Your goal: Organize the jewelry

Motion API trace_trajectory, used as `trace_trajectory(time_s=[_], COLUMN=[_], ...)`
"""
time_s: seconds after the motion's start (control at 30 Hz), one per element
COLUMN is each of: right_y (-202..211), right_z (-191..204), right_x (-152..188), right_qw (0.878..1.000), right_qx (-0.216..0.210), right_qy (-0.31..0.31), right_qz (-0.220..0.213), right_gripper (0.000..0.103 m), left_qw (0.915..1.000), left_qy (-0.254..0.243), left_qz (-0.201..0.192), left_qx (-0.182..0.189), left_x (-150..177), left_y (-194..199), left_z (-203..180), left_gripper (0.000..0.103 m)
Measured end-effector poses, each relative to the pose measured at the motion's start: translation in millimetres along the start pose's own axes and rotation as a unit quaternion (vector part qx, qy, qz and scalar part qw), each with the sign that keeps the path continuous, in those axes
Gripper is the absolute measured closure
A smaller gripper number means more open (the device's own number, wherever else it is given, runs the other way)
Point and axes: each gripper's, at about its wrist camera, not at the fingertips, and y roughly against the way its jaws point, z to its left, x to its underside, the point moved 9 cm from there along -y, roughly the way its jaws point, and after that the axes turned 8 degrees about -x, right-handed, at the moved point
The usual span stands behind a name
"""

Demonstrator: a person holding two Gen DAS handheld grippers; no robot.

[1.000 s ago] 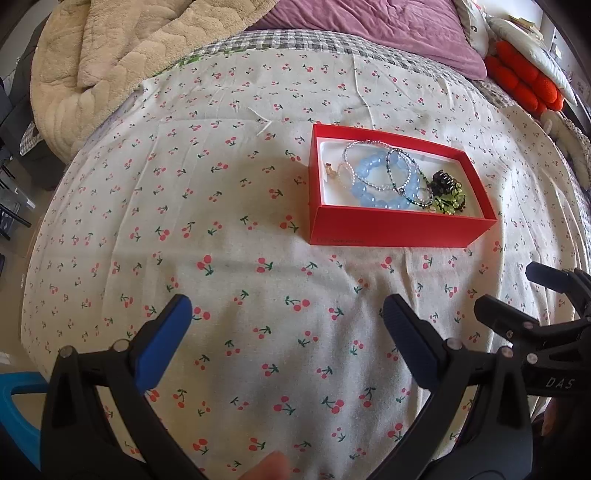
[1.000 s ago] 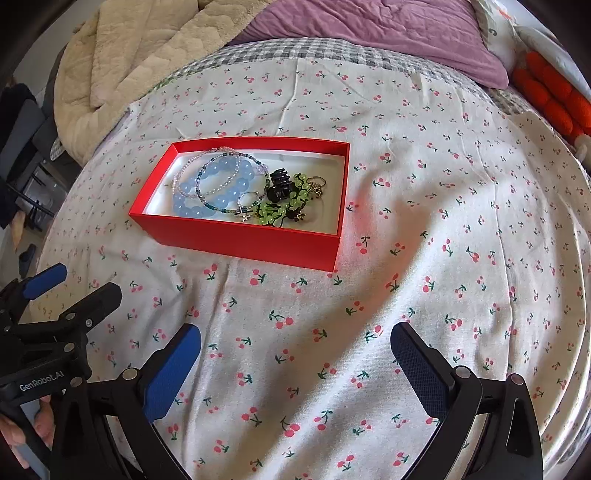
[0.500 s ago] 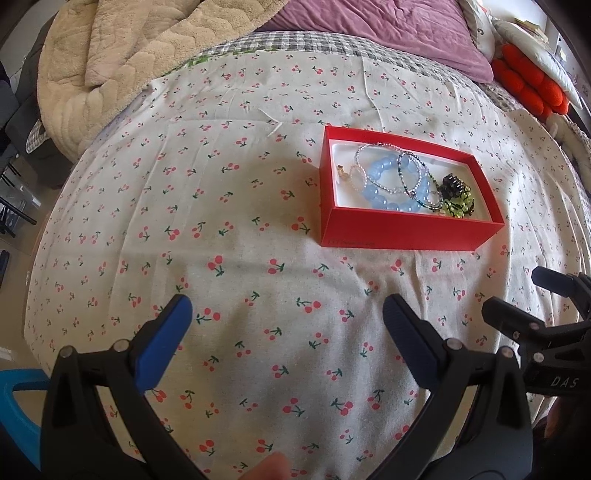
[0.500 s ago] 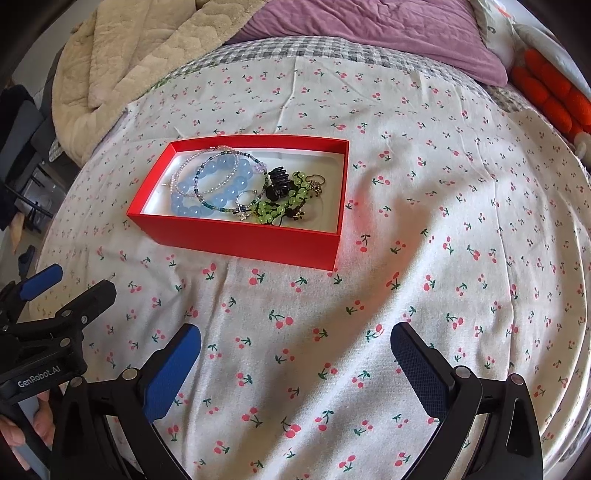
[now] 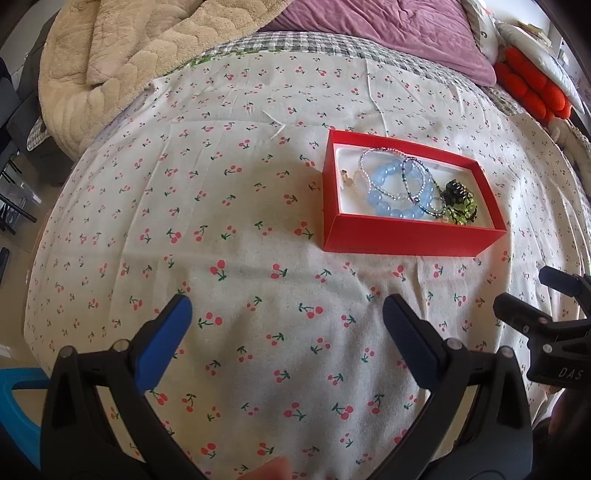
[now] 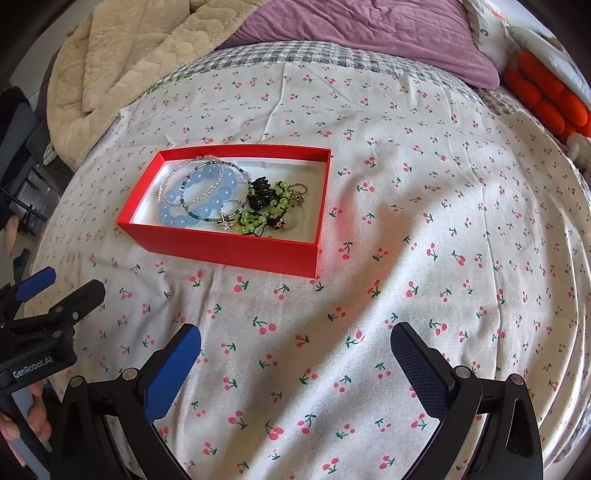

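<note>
While the bed is being covered by a cherry-print cloth (image 5: 236, 206), a red box (image 5: 402, 232) is being kept on that cloth as the landmark for everything else. Beyond the box, at the head of the bed, a beige blanket (image 5: 122, 55) and a purple pillow (image 5: 388, 26) are being left bunched together, with an orange cushion (image 6: 546, 99) off to the box's far right. Nearer than the box, the left gripper (image 5: 286, 314) is being held with its jaws spread wide over bare cloth, nothing being gripped between its blue pads (image 5: 162, 339). The right gripper (image 6: 295, 343) is likewise being held wide apart and empty, nearer than the box and to its right.

Inside the box, the jewelry is being kept in a loose heap: a blue bead bracelet (image 6: 207, 203) is being overlapped by thinner beaded strands (image 6: 195, 173), and just beside these a black hair clip (image 6: 262, 194) is being touched by a green bead bracelet (image 6: 258, 218).
</note>
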Motion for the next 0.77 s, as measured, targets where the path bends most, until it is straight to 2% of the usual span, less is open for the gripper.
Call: trace_trajectory(time_s=[0.6,0.77], right_y=[-7.2,-7.5], right_z=[7.5,6.1], right_x=[6.7,9.1], right_qw=[1.000,1.000], right_qx=[-0.002,-0.002], right_qy=[0.009,0.012], right_qz=[0.012,0.012], right_gripper=[0.000,0.000], left_qw=[0.9999,0.9995], left_qy=[-0.015,-0.028], left_qz=[0.001,-0.002], left_qx=[-0.004,-0.018], left_x=[3.8,6.9], left_y=[-2.4,-7.9], left_z=[-7.7,-7.0], left_gripper=[0.000,0.000])
